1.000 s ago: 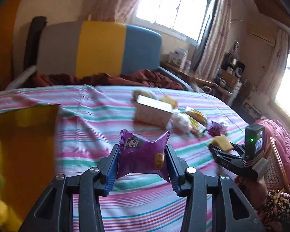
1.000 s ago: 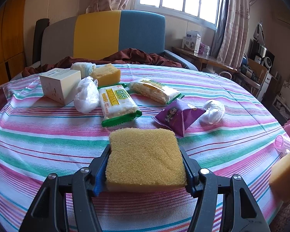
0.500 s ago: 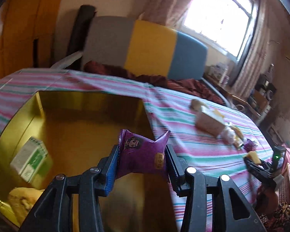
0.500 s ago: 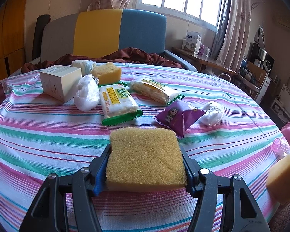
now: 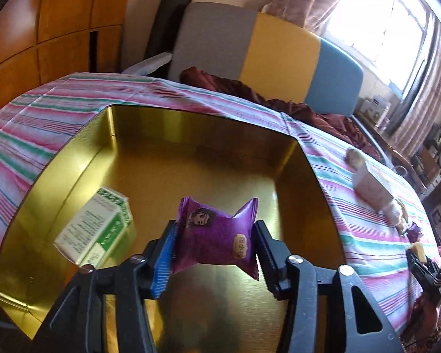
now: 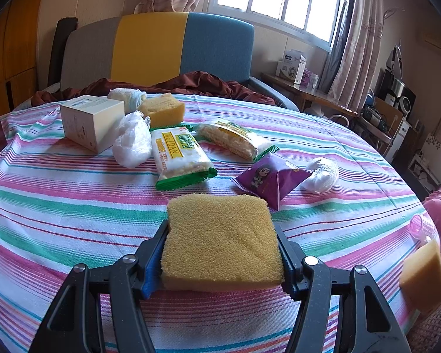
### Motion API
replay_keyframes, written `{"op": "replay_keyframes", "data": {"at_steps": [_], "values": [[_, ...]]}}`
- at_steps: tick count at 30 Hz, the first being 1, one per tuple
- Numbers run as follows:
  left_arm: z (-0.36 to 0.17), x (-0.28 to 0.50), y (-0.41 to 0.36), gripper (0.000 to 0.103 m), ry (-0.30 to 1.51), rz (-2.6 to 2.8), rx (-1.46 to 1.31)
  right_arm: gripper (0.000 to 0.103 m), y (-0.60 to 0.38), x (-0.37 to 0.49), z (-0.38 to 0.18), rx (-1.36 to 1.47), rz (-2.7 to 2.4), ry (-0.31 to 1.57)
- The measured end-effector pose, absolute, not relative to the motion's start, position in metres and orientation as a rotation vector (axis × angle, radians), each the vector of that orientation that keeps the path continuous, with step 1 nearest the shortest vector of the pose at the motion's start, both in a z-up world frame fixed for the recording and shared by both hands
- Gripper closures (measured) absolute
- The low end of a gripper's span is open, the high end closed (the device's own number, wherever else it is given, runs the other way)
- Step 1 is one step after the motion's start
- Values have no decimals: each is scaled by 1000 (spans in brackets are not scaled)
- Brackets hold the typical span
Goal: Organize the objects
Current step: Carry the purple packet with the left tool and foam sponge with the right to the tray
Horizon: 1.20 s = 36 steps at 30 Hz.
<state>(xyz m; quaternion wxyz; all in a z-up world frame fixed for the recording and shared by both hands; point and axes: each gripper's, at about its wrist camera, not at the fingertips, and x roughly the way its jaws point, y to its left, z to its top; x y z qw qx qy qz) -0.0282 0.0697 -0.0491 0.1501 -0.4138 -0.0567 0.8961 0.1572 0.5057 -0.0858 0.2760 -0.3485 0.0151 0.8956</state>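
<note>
Striped cotton in pink, green and white covers the round bench, and behind it stands a sofa with grey, yellow and blue back panels and a dark red blanket bunched on its seat. Orange-brown wooden panelling fills the wall at the left of the left wrist view, and barred windows with pale patterned curtains light the room from behind the sofa. A side table by the window carries a white carton with blue print too small to read.

On the cloth lie a plain white box, a crumpled white plastic bag, a yellow sponge block, and a green-edged snack pack printed "MEIDAN" in yellow. Beside it rests a second green-edged cake pack, then a purple packet with a cartoon figure touching a small white wrapped ball.

The left tongs hang over a gold metal tin that sits on the cloth. Their jaws are opening, with a purple snack packet between them; its ends look close to both pads, but I cannot tell whether they still press. It bears a dark cartoon face and a small yellow label, unreadable. Inside the tin lies a green and white carton with fine print, illegible.

The right tongs are clamped on a yellow sponge, held above the near part of the bench.
</note>
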Motion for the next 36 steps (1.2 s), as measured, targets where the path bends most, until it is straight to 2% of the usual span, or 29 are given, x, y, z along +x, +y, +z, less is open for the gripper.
{"op": "replay_keyframes", "data": {"at_steps": [5,11,13,19,26,31,36], "values": [[-49,-30,61,40,-184,2572,-1212,39,503,156,-83,-946,2399,24],[-48,-35,44,40,-215,2577,-1199,39,494,160,-74,-922,2416,65],[-45,-36,31,40,-284,2593,-1186,39,483,159,-65,-899,2450,57],[-21,-39,0,40,-387,2697,-1127,39,429,150,-28,-816,2608,-5],[19,-37,-28,40,-453,2805,-1001,39,361,124,18,-768,2855,99],[34,-40,-39,40,-505,2814,-972,39,308,103,27,-834,3002,186],[41,-39,-47,40,-539,2827,-953,39,237,80,24,-981,3134,97]]}}
